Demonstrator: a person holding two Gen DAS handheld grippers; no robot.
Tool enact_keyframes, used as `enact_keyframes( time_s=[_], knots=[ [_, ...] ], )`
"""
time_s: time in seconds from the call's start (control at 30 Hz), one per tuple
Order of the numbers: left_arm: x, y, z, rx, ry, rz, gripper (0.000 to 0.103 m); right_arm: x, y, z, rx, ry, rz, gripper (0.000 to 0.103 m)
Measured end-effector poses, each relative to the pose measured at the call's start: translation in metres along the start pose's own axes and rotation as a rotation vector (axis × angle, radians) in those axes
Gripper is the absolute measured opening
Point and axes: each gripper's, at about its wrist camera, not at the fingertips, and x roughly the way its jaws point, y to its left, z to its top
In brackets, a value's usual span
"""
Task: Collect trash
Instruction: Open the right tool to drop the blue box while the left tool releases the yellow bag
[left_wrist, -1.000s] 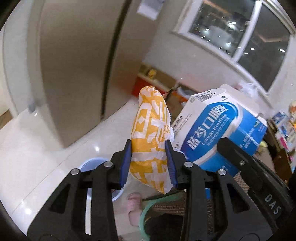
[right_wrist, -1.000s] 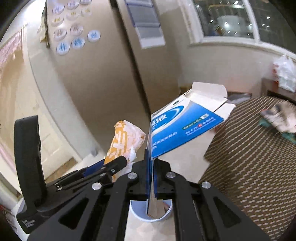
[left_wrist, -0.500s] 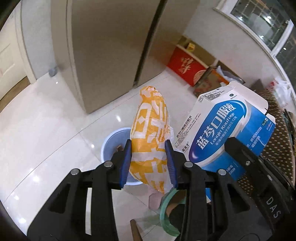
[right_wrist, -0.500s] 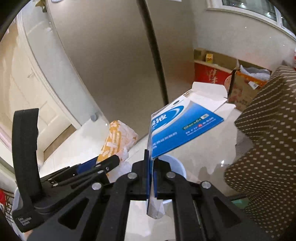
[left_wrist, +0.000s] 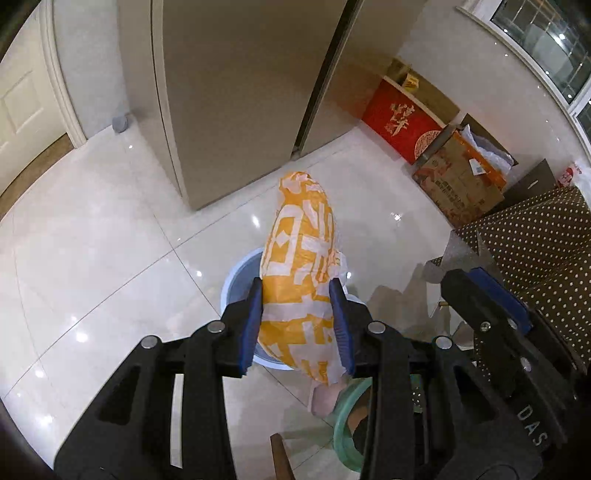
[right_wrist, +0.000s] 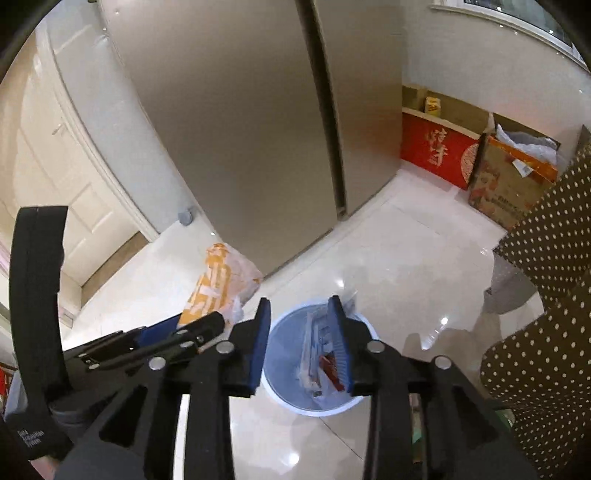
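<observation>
Left gripper: pinching the orange-and-white wrapper, above the bin's 9 o'clock rim.
Right gripper: jaws opening, nothing between them; the blue carton held a second ago is gone.
Blue bin: directly below; carton probably inside.
Meaning: one piece binned, wrapper next.

The left gripper points steeply downward, its 2 blue pads clamped on a bulging load. The right gripper, just beside it, tilts downward too, its jaws opening with nothing pressed between them.
</observation>
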Motion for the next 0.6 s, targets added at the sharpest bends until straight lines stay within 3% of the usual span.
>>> enact_keyframes(
  time_s=[0.27, 0.43, 0.47, 0.5, 0.53, 0.6],
  knots=[
    [0.012, -0.008, -0.001, 0.022, 0.03, -0.01, 0.036, -0.008, -0.02, -0.008, 0.042, 0.003, -0.022, 0.033],
    [0.006, -0.016, 0.005, 0.042, 0.008, -0.002, 0.04, -0.019, -0.03, -0.007, 0.069, -0.024, -0.031, 0.041],
    [0.004, -0.017, 0.007, 0.039, -0.002, 0.006, 0.047, -0.022, -0.032, -0.006, 0.071, -0.032, -0.035, 0.041],
    [0.001, -0.018, 0.008, 0.033, -0.018, 0.022, 0.067, -0.024, -0.034, -0.006, 0.074, -0.041, -0.038, 0.042],
    [-0.002, -0.019, 0.009, 0.026, -0.029, 0.044, 0.077, -0.028, -0.035, -0.005, 0.079, -0.048, -0.041, 0.042],
    [-0.007, -0.02, 0.009, 0.023, -0.048, 0.052, 0.082, -0.034, -0.037, -0.005, 0.079, -0.059, -0.049, 0.042]
  ],
)
